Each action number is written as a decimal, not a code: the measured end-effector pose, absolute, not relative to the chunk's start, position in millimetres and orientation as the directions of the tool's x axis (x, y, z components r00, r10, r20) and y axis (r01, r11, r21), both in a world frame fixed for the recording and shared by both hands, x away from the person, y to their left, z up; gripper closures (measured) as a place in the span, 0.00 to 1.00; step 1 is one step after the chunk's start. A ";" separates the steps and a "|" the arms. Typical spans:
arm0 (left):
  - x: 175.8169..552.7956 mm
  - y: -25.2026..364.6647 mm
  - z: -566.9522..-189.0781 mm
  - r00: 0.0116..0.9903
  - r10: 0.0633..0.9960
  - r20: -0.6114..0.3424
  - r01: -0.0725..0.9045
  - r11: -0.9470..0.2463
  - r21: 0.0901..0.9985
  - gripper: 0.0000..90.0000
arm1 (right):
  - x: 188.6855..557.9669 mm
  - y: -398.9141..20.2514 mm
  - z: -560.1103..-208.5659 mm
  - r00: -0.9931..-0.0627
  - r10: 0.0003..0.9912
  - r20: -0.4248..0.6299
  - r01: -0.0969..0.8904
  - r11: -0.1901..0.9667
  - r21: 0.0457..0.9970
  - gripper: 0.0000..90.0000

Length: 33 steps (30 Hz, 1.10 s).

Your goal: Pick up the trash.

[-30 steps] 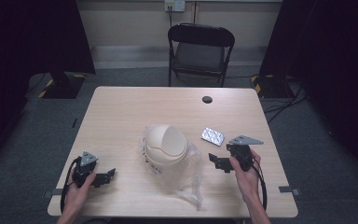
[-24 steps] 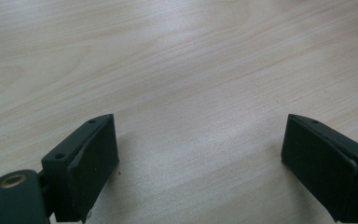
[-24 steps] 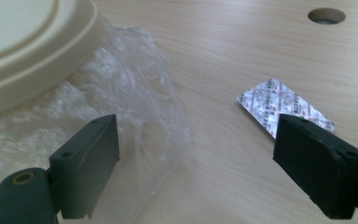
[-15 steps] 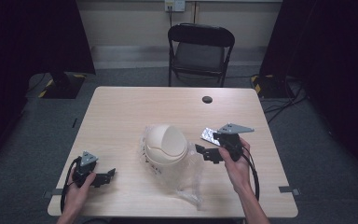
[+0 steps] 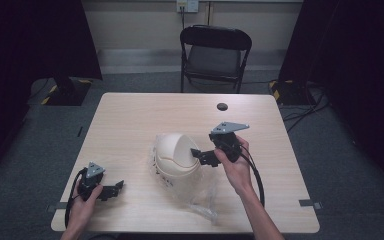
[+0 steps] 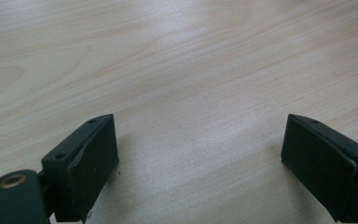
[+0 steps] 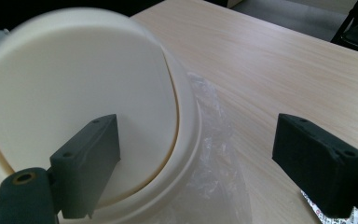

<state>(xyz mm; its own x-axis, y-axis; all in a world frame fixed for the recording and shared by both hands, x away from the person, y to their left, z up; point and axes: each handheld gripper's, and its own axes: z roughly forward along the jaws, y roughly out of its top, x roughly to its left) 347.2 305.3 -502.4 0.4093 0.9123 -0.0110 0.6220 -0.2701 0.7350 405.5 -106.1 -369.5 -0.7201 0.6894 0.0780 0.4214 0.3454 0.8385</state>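
With our right hand-held gripper (image 5: 196, 154) spread wide at the cream lidded bin (image 5: 176, 155) in the middle of the worktop (image 5: 130, 120), we risk that it slides on its loose plastic bag (image 5: 205, 197).

One cream bin (image 5: 176, 156), one plastic bag (image 5: 202, 199), two grippers, one chair (image 5: 215, 52)

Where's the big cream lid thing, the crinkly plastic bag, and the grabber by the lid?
cream swing-top bin lid (image 5: 172, 150), high view, on its domed top.
clear plastic bag (image 5: 204, 202), high view, on the crumpled part trailing toward the table's near edge.
right gripper (image 5: 196, 154), high view, between its open jaw tips beside the lid.
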 end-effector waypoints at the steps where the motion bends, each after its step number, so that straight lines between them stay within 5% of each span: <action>1: 347.2 305.4 -502.4 0.409 0.912 -0.010 0.622 -0.270 0.735 0.11 | 407.2 -104.5 -371.4 -0.719 0.691 0.075 0.425 0.353 0.833 0.16; 33: 347.1 305.4 -502.4 0.409 0.913 -0.010 0.622 -0.271 0.735 0.11 | 426.9 -91.2 -396.4 -0.713 0.682 0.163 0.503 0.336 0.796 0.16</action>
